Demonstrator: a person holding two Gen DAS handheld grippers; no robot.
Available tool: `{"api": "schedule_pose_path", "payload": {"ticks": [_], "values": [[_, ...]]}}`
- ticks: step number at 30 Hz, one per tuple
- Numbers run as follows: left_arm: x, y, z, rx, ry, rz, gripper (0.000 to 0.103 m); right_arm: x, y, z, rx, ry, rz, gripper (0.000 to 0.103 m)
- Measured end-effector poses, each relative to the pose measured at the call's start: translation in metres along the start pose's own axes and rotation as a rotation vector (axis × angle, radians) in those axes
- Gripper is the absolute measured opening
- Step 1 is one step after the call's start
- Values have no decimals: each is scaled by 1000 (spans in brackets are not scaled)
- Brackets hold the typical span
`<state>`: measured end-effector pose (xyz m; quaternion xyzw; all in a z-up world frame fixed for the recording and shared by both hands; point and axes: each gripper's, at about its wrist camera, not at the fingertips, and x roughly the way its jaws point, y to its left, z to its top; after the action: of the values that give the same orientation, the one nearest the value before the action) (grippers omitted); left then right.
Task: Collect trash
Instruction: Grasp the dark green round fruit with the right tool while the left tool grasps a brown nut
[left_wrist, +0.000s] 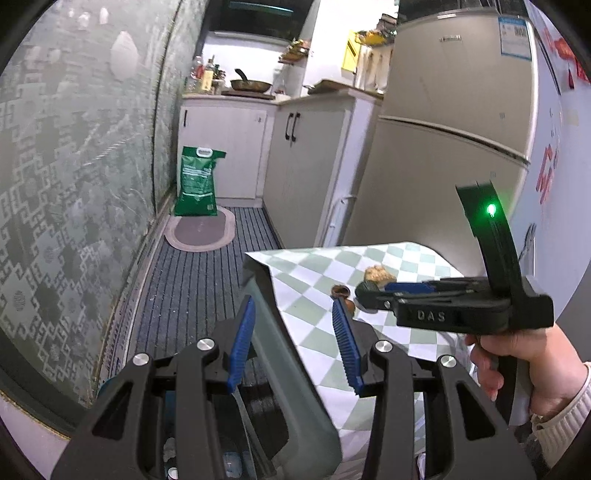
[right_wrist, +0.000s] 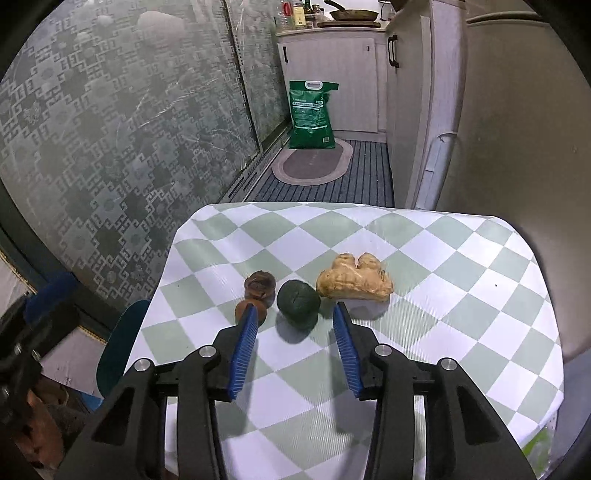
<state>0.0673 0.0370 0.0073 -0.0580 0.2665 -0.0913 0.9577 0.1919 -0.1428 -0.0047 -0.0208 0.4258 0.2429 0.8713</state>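
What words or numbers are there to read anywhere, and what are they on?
"DAS": raised letters on the black body of the right tongs.
Green bag on the floor: white print, too small to read.
Fridge: small badge and blue sticker, both blurred.
Red signs on the wall: cut off and unreadable.

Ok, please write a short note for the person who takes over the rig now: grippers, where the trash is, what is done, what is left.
Left gripper: open, empty, held past the table's left edge above the bin.
Right gripper: open, empty, pointed at the dark green ball, not touching it.
On the checked tablecloth: two brown pieces, the green ball, the ginger root.
Done: nothing picked from the table.
Left: all these pieces, probably the green ball first.
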Motion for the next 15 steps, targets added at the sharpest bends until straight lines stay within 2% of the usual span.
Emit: {"api": "schedule_pose_path", "payload": {"ticks": [5, 11, 12, 15], "values": [[15, -12, -3, 30, 47, -23, 45, 5, -3, 4, 11, 2, 9, 39], [30, -23, -8, 51, 113, -65, 45, 15, -9, 5, 25, 10, 19, 30], [33, -25, -9, 56, 122, -71, 45, 14, -11, 5, 27, 9, 27, 25], [39, -32, -11, 69, 146, -83, 44, 10, -10, 4, 21, 5, 28, 24]]}}
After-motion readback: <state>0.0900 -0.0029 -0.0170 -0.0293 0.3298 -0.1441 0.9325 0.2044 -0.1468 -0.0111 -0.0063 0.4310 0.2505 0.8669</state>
